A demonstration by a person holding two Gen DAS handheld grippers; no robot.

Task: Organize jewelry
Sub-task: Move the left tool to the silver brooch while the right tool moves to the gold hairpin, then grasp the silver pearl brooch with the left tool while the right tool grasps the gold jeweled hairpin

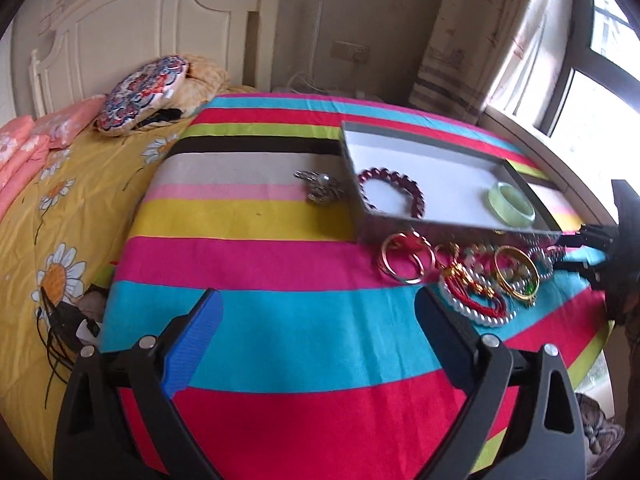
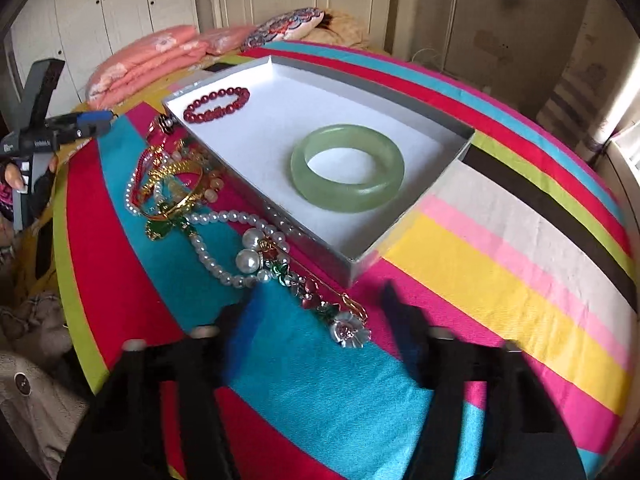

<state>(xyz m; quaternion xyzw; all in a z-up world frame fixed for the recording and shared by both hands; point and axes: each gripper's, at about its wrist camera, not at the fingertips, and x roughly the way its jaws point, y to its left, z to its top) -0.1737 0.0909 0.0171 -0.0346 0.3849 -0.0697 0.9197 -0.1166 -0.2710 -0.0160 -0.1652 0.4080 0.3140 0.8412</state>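
Observation:
A grey box (image 2: pixel 420 204) with a white floor holds a red bead bracelet (image 2: pixel 218 104) and a green jade bangle (image 2: pixel 347 168). Beside its near wall lies a heap of jewelry: a pearl necklace (image 2: pixel 224 216), gold bangles (image 1: pixel 404 260) and a flower pin (image 2: pixel 352 332). A silver brooch (image 1: pixel 320 188) lies alone on the striped cloth, left of the box (image 1: pixel 400 232). My left gripper (image 1: pixel 318 304) hangs wide open over bare cloth, holding nothing. The blurred fingers of my right gripper (image 2: pixel 316 304) stand apart, with the flower pin's end between them and not pressed.
The striped cloth (image 2: pixel 500 256) covers a bed with a yellow daisy sheet (image 1: pixel 80 208), pink pillows (image 2: pixel 152 64) and a round cushion (image 1: pixel 144 92) by the white headboard. A window (image 1: pixel 600 92) and curtain are at the right. A hand (image 2: pixel 16 178) holds the left gripper (image 2: pixel 96 124).

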